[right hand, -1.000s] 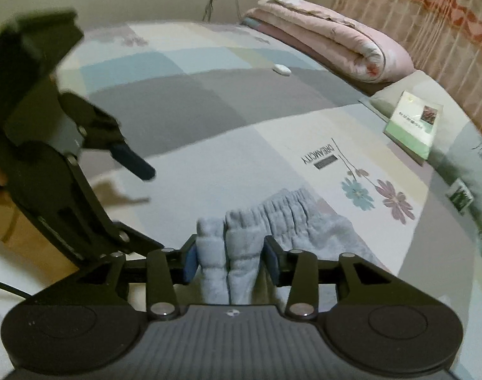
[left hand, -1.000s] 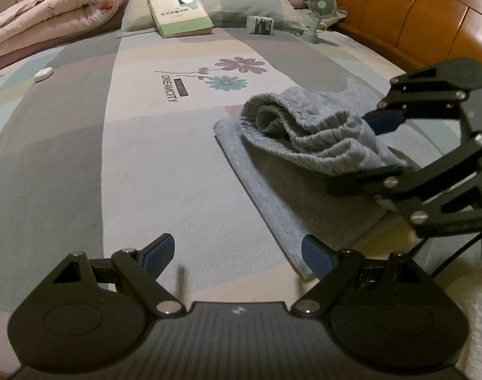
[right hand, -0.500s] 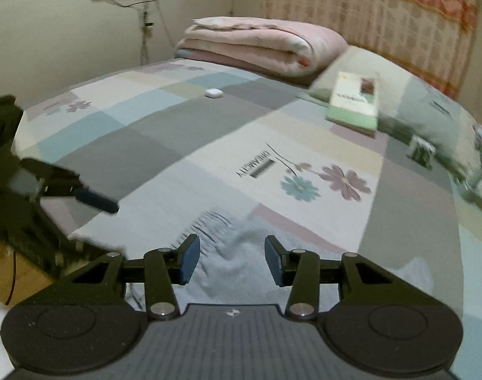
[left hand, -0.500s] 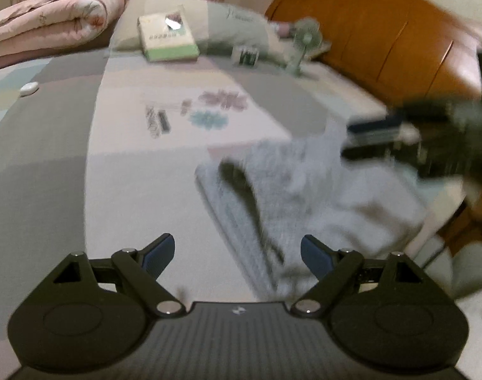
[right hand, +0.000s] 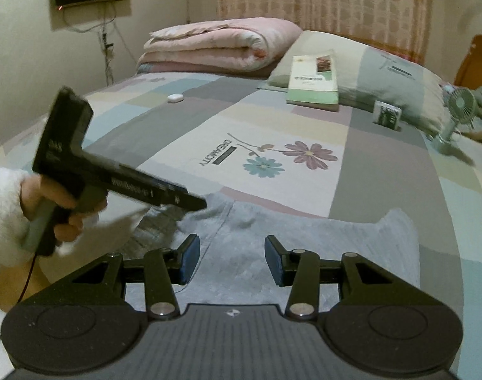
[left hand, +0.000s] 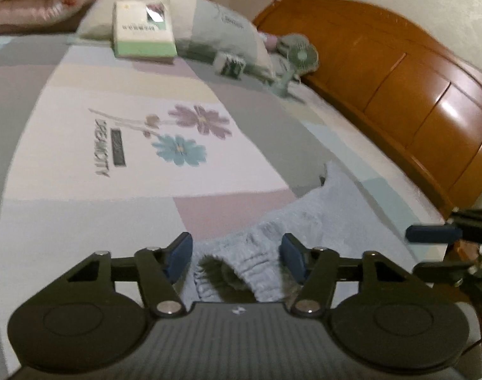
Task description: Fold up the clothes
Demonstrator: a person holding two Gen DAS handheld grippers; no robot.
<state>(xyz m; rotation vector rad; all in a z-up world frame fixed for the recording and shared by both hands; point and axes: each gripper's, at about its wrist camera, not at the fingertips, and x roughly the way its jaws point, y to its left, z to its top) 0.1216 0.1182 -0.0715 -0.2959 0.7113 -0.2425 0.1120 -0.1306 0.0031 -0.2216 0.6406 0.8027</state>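
Lighting: dim, warm indoor light. Glare: bright patches on the glossy wooden headboard (left hand: 431, 101). Shadows: soft, beneath the left gripper (right hand: 165, 196) across the grey garment (right hand: 304, 247). Blur: motion smear in the left wrist view, notably the fan (left hand: 299, 55) and book (left hand: 142, 28). Distortion: strong fisheye curvature, dark vignetted corners.

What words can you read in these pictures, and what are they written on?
"DREAMCITY": printed on the bedsheet, beside the flowers.
Book cover: print too small to read.
Small box: too blurred.
Pillow: faint print, unreadable.
Left gripper body: white lettering, blurred.
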